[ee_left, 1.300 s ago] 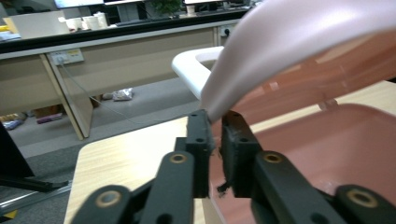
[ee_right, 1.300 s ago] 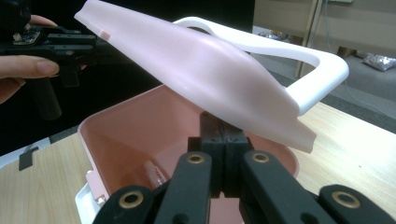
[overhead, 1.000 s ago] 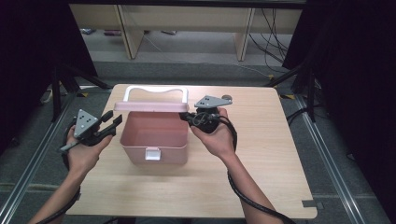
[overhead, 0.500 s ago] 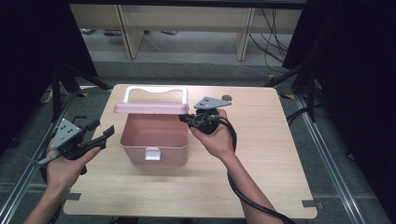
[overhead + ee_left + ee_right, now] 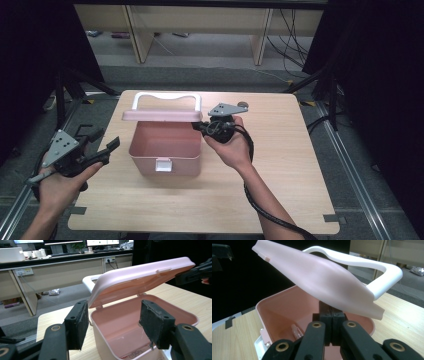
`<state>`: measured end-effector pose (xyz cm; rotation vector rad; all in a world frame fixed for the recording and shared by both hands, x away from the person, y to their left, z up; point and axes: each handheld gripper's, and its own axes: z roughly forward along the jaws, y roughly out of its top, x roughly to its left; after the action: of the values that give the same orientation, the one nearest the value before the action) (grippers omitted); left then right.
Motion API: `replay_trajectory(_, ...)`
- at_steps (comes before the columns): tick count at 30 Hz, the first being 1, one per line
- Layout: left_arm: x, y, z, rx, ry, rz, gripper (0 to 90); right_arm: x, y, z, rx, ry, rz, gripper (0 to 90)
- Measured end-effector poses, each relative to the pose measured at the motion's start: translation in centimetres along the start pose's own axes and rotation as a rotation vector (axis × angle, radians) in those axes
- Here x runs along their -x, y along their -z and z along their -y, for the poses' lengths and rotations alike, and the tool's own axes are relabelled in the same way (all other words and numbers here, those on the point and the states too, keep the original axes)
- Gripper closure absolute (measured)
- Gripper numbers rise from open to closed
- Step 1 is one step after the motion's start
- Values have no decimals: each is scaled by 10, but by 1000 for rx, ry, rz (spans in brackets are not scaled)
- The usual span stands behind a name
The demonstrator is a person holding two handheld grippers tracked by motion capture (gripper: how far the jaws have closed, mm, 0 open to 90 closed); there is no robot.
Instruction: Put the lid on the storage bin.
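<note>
We see the right gripper clamped shut on the raised lid of the pink box, while left of the box the left gripper, its jaws just opened, holds nothing.

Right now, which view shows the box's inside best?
Left gripper view: it looks straight into the open box, its floor bare. The high view shows the cavity smaller; in the right gripper view the lid covers part.

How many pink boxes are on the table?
1. A pink plastic box with a raised pink lid and white handle stands left of centre on the light wooden table.
</note>
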<state>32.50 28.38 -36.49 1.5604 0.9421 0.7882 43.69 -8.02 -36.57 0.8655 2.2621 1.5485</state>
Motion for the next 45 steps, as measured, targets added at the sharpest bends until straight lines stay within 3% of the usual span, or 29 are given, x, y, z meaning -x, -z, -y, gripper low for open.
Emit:
replay_trajectory(1, 1, -1, -1, -2, 4, 4, 400, 2, 0, 0, 4, 23, -1, 900)
replay_trajectory(7, 7, -1, -1, -6, -5, 27, 401, 1, 1, 2, 15, 6, -1, 900)
replay_trajectory(8, 8, -1, 0, -11, -6, 25, 405, 2, 1, 2, 19, 24, 8, 900)
replay_trajectory(11, 10, 0, 1, -19, -5, 40, 442, 0, 2, 4, 8, -6, -5, 900)
replay_trajectory(12, 11, 2, 1, -21, -4, 41, 463, 0, 2, 4, 19, 25, 4, 900)
replay_trajectory(16, 15, 13, -12, 46, -10, 53, 544, -1, 2, 4, 23, 26, 10, 900)
replay_trajectory(18, 16, 14, -15, 56, -14, 53, 589, -4, 3, 5, 10, 0, 7, 900)
replay_trajectory(20, 17, 14, -19, 66, -27, 57, 633, -4, 3, 5, 11, 6, 9, 900)
replay_trajectory(27, 24, 9, -30, 105, -54, 82, 699, -4, 5, 9, 3, 1, 0, 900)
replay_trajectory(29, 24, 5, -34, 114, -81, 84, 702, -4, 5, 9, 1, 5, -6, 900)
replay_trajectory(30, 24, 5, -34, 114, -81, 84, 702, -4, 5, 9, 1, 5, -6, 900)
replay_trajectory(31, 26, 2, -34, 113, -54, 88, 702, -4, 4, 9, 9, 5, -6, 900)
replay_trajectory(34, 26, -6, -36, 119, -71, 88, 709, -6, 4, 11, -3, -13, 1, 900)
replay_trajectory(37, 28, -16, -36, 115, -79, 115, 723, -5, 2, 14, 0, 12, -7, 900)
replay_trajectory(38, 30, -18, -35, 101, -69, 118, 727, -6, 3, 16, -10, -18, -17, 900)
replay_trajectory(45, 29, -25, -28, 81, -37, 107, 761, -7, 3, 24, -34, -20, -24, 900)
